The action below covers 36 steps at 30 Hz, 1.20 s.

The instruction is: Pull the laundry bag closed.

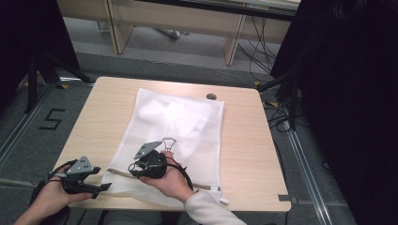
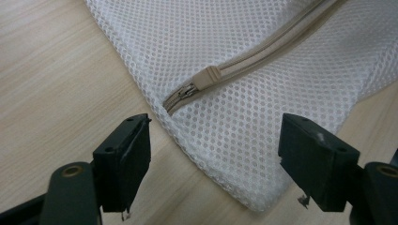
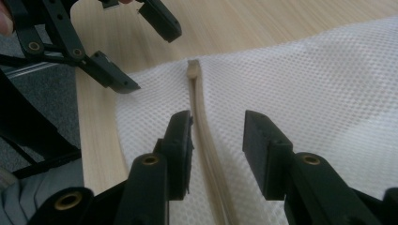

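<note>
A white mesh laundry bag [image 1: 187, 136] lies flat on the wooden table [image 1: 248, 154]. A beige zipper [image 3: 199, 112] runs along its near edge, with the pull [image 2: 206, 77] by the bag's near-left corner. My left gripper [image 2: 216, 126] is open just off that corner, its jaws wide apart and level with the table. In the high view it sits at the table's front left [image 1: 103, 179]. My right gripper [image 3: 218, 119] is low over the bag, its jaws on either side of the zipper without pressing it. Beyond the pull [image 3: 192, 68], the left gripper [image 3: 145, 51] faces it.
Something white and bunched [image 1: 173, 115] lies inside the bag's far half. A thin metal loop [image 1: 169, 142] rests on the mesh just beyond my right hand. A round grommet [image 1: 211, 96] sits near the table's far edge. Black curtains and cables stand to the right.
</note>
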Each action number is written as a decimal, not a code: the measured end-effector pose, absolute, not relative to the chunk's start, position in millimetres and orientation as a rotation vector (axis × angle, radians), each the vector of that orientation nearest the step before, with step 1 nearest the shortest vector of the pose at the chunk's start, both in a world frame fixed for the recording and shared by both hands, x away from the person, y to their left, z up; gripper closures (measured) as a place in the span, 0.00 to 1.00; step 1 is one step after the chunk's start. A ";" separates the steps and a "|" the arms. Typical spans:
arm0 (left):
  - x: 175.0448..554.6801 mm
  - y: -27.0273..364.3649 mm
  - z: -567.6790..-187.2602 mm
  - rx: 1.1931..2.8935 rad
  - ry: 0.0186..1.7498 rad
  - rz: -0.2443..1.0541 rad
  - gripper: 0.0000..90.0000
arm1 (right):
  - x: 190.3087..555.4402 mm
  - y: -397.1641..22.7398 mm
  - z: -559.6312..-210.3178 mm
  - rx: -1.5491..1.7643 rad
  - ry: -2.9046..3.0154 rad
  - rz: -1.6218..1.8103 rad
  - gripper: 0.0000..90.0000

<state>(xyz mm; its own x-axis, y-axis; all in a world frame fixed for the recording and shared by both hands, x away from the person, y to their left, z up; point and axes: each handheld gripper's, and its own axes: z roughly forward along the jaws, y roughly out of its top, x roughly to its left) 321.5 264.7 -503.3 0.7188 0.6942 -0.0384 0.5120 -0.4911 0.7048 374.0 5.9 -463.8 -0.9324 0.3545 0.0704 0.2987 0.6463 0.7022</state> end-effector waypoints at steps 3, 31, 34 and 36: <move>320.7 264.0 -504.0 2.192 0.927 0.313 0.28 | 375.2 14.0 -464.1 0.517 2.793 1.158 0.71; 321.2 264.1 -504.0 2.194 0.907 0.311 0.27 | 386.2 71.3 -482.4 0.533 2.864 1.096 0.76; 321.0 264.1 -504.1 2.193 0.907 0.309 0.27 | 387.4 74.5 -484.5 0.536 2.864 1.086 0.77; 321.1 264.1 -504.1 2.194 0.906 0.308 0.27 | 388.3 76.4 -486.0 0.538 2.863 1.079 0.78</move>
